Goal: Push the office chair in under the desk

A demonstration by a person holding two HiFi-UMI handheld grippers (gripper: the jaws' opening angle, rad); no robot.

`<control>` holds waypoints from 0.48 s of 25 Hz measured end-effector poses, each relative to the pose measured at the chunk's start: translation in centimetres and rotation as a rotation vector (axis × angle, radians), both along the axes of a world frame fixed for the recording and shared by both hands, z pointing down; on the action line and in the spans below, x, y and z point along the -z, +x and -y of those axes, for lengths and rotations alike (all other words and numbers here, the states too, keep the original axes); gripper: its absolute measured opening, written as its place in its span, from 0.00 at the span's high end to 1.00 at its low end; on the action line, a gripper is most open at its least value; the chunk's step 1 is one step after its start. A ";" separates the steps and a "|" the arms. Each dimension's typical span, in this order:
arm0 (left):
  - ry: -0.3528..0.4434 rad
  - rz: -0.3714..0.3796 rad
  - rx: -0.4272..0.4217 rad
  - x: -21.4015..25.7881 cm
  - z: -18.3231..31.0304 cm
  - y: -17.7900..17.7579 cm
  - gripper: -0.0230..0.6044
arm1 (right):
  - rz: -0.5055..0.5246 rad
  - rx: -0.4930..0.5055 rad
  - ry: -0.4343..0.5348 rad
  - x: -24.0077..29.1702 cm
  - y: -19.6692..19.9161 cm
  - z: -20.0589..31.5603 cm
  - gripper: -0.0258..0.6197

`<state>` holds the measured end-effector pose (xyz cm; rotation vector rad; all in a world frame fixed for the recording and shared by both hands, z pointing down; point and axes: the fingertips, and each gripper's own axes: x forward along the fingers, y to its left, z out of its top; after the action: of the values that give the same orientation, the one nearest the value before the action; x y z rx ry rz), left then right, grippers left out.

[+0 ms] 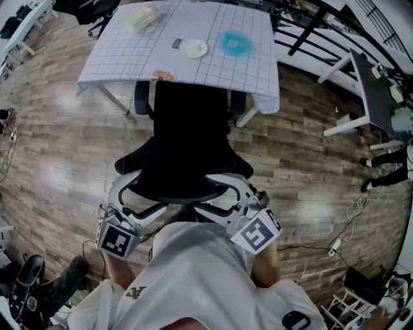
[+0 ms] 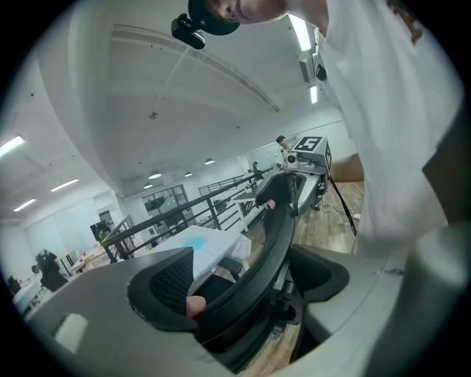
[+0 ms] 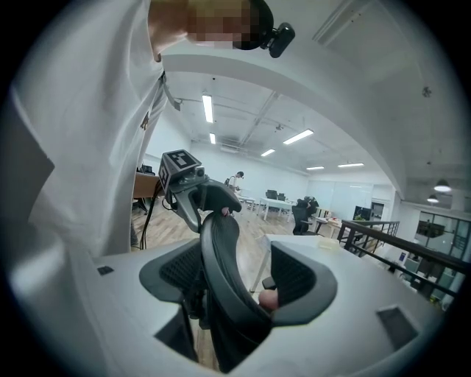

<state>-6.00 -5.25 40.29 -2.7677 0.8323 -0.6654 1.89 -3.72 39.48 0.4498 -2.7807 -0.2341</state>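
Note:
A black mesh office chair (image 1: pixel 190 142) stands with its back toward me and its armrests at the near edge of the desk (image 1: pixel 122 61), which has a white grid-patterned cloth over it. My left gripper (image 1: pixel 145 193) is clamped on the left part of the backrest's top rim. My right gripper (image 1: pixel 219 193) is clamped on the right part. In the left gripper view the curved rim (image 2: pixel 276 235) runs between the jaws of the left gripper (image 2: pixel 243 287). In the right gripper view the rim (image 3: pixel 221 258) sits between the jaws of the right gripper (image 3: pixel 235 283).
On the desk lie a white plate (image 1: pixel 193 48), a blue dish (image 1: pixel 234 44) and a pale container (image 1: pixel 142 18). A second white desk (image 1: pixel 368 84) stands at the right, behind it a black railing (image 1: pixel 303 32). Cables (image 1: pixel 342 238) trail on the wood floor at lower right.

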 end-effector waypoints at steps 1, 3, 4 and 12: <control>-0.003 0.002 0.004 -0.1 0.3 -0.2 0.31 | -0.004 -0.003 -0.002 -0.1 -0.1 0.2 0.49; 0.000 0.006 0.005 0.0 1.0 -0.4 0.31 | -0.010 -0.012 -0.004 -0.2 -0.3 0.9 0.49; 0.002 0.007 -0.002 -0.1 1.4 -0.4 0.31 | -0.012 -0.015 -0.005 -0.2 -0.3 1.2 0.49; 0.015 -0.018 -0.053 -0.4 3.9 -0.6 0.32 | -0.013 -0.045 -0.013 -0.3 -0.7 3.9 0.49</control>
<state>-6.56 -9.11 40.72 -2.7755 0.7613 -0.6228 1.15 -7.63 39.75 0.5052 -2.7541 -0.2078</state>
